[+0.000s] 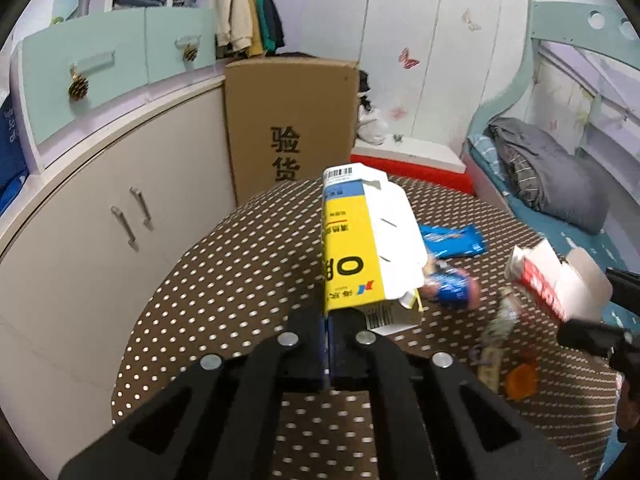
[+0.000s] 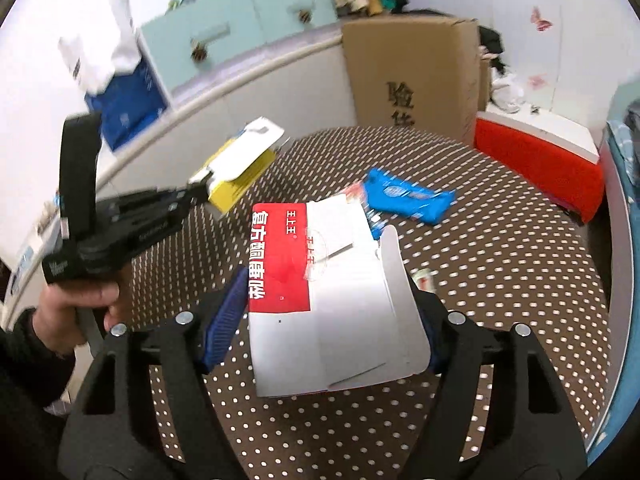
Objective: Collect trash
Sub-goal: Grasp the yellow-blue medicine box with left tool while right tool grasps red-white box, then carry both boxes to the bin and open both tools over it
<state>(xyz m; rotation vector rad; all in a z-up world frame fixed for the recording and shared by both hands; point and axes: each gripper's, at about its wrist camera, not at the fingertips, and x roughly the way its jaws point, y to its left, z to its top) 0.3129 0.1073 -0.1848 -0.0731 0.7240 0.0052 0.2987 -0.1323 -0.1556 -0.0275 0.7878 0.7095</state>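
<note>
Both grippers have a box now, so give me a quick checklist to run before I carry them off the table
1. Left gripper shut on the yellow box: ok.
2. Right gripper holding the red and white box: ok, it sits between the blue pads.
3. Both boxes lifted off the dotted table: ok.
4. Table free of trash: not ok, the blue wrapper and orange cap remain.
5. Trash bin within reach: cannot tell, none in view.

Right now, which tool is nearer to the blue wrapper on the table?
Right. The right tool, gripping the red-and-white box, is just short of the blue wrapper. The left tool, with the yellow box, is farther off.
</note>
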